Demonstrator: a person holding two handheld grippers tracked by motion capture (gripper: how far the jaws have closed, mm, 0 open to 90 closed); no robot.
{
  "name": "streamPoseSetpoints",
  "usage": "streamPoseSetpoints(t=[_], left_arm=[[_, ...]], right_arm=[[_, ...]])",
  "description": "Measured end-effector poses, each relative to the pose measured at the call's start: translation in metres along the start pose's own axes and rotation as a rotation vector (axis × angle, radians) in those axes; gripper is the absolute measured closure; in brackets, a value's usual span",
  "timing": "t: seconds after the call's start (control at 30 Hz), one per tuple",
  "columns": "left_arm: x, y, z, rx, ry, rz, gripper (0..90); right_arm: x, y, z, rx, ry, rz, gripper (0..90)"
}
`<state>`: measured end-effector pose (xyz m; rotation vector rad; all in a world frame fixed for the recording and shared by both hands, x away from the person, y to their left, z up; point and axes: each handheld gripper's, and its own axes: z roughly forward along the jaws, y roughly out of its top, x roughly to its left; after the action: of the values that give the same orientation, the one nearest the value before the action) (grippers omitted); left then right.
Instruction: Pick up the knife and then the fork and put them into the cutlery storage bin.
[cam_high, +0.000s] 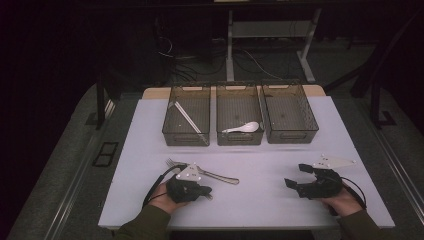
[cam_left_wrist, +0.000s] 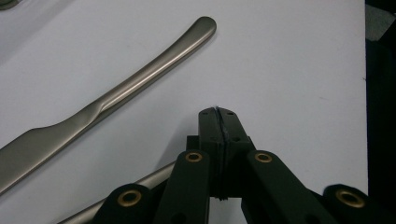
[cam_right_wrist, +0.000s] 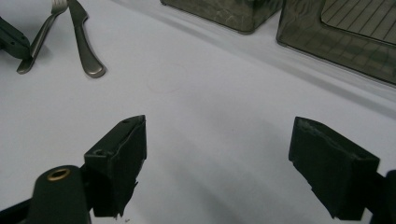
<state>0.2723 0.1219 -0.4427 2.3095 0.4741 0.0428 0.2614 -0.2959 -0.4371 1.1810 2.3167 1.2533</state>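
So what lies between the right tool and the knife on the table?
Bare white table. The right gripper view shows the open right tool with nothing on the stretch toward the knife, which lies beside the fork.

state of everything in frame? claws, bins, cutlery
Left claw: shut, empty, beside the knife.
Right claw: open, empty.
Knife: flat on the table, loose.
Fork: flat on the table, beside the knife.
Left bin: holds chopsticks.
Middle bin: holds a white spoon.
Right bin: empty.

Dim room, dark surround; white table (cam_high: 260, 195) evenly lit; soft shadows; slight blur.
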Motion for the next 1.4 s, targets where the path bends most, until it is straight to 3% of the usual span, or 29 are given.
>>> streamPoseSetpoints(t=[0.3,0.57,0.9,1.07,1.23,1.4], left_arm=[[-0.002,-0.004,-0.002,0.024,-0.009,-0.002,89.0],[0.005,0.014,0.018,0.014,0.018,0.021,88.9],[0.009,0.026,0.029,0.011,0.006,0.038,88.9],[0.014,0.030,0.008,-0.063,-0.014,0.012,82.1],[0.033,0.024,-0.019,-0.109,0.033,-0.009,72.7],[0.053,0.007,-0.037,-0.111,0.073,-0.028,67.4]], right_arm=[[0.000,0.000,-0.001,-0.007,-0.002,-0.001,19.1],[0.000,0.000,0.000,-0.002,-0.002,-0.001,19.2],[0.000,0.000,0.000,0.000,0.001,-0.002,19.2],[0.000,0.000,0.000,0.000,0.001,-0.001,19.2],[0.000,0.000,0.000,0.001,0.003,-0.007,19.2],[0.000,0.000,0.001,0.007,0.005,-0.006,19.2]])
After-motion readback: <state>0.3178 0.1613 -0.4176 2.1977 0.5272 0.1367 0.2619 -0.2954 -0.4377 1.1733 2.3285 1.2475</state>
